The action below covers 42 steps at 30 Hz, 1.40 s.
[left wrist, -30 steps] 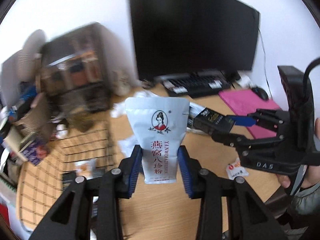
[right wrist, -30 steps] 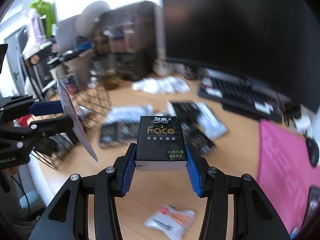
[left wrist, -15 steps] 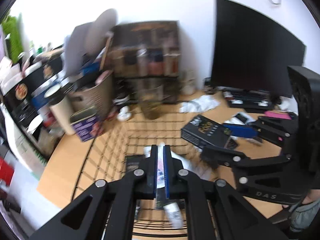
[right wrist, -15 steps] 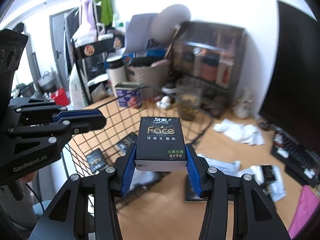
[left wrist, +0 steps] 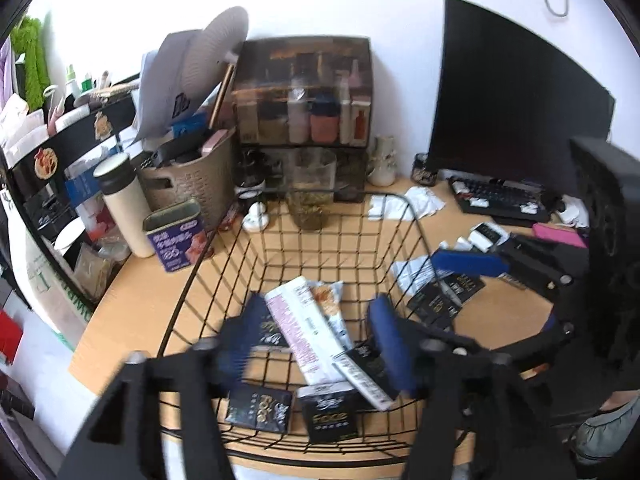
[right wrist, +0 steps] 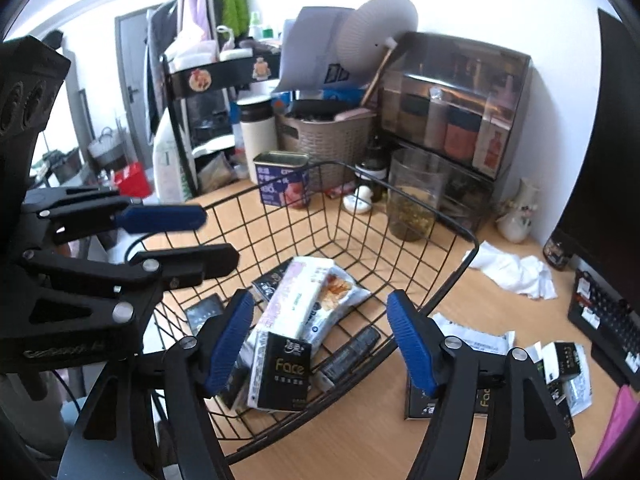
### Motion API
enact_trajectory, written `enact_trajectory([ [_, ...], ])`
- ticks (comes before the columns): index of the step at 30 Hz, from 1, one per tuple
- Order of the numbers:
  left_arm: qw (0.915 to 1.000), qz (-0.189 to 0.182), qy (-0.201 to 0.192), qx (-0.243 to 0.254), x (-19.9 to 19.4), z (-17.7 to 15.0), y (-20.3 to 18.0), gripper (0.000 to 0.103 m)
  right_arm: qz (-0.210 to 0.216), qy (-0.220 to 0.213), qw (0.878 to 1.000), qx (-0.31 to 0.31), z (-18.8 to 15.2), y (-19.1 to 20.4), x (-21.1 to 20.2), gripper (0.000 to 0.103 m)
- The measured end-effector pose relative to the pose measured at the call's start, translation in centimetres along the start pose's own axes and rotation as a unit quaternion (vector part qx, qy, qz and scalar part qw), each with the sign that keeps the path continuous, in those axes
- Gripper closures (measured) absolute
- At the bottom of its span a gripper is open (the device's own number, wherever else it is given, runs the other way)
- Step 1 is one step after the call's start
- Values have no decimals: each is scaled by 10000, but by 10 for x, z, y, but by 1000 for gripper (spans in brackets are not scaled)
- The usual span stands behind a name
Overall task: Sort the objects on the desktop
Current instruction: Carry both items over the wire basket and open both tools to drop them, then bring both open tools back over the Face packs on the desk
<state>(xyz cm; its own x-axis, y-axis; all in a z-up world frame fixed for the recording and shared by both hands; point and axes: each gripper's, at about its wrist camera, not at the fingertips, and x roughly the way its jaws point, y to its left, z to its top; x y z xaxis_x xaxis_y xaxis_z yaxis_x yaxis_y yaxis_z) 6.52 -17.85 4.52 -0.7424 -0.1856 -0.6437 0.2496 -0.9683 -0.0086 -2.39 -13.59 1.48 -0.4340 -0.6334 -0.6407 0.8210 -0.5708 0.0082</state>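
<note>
Now both drop: the left gripper (left wrist: 316, 336) and right gripper (right wrist: 320, 340) have just been opening, fingers released and empty. The glossy white foil pouch (left wrist: 308, 332) and the black boxy tissue pack (right wrist: 285, 376) lie in the black wire basket (right wrist: 448, 288) on the wooden worktop (right wrist: 360, 440); more loose packets (right wrist: 560, 368) wait.

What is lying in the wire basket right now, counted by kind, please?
Black tissue packs: 4
White pouch: 1
Snack packet: 1
Total: 6
</note>
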Motion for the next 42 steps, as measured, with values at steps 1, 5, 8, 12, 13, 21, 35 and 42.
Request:
enact_trajectory([
  [1, 9999, -36, -90, 48, -2, 1, -4, 23, -5, -2, 10000, 17, -1, -1, -2, 34],
  [5, 9996, 22, -254, 116, -2, 3, -14, 15, -156, -65, 9998, 77, -7, -9, -13, 34],
  [8, 9968, 333, -614, 380, -3, 5, -31, 15, -332, -165, 9991, 212, -14, -21, -25, 34],
  [12, 9886, 498, -1226, 723, -7, 2, -62, 15, -682, -279, 9957, 567, -32, -51, -49, 34],
  [13, 9897, 63, -1222, 744, -6, 2, -70, 15, -777, -275, 9946, 634, -37, -58, -55, 34],
  [21, 9814, -1651, -330, 918, 30, 1, -134, 14, -1451, -42, 9804, 1331, -100, -122, -99, 34],
  [35, 9844, -1375, 862, 685, 131, -20, -183, 14, -1739, 490, 9662, 1841, -169, -187, -111, 34],
  [42, 9854, -1189, 1070, 578, 162, -29, -172, 14, -1619, 670, 9695, 1713, -171, -194, -89, 34],
])
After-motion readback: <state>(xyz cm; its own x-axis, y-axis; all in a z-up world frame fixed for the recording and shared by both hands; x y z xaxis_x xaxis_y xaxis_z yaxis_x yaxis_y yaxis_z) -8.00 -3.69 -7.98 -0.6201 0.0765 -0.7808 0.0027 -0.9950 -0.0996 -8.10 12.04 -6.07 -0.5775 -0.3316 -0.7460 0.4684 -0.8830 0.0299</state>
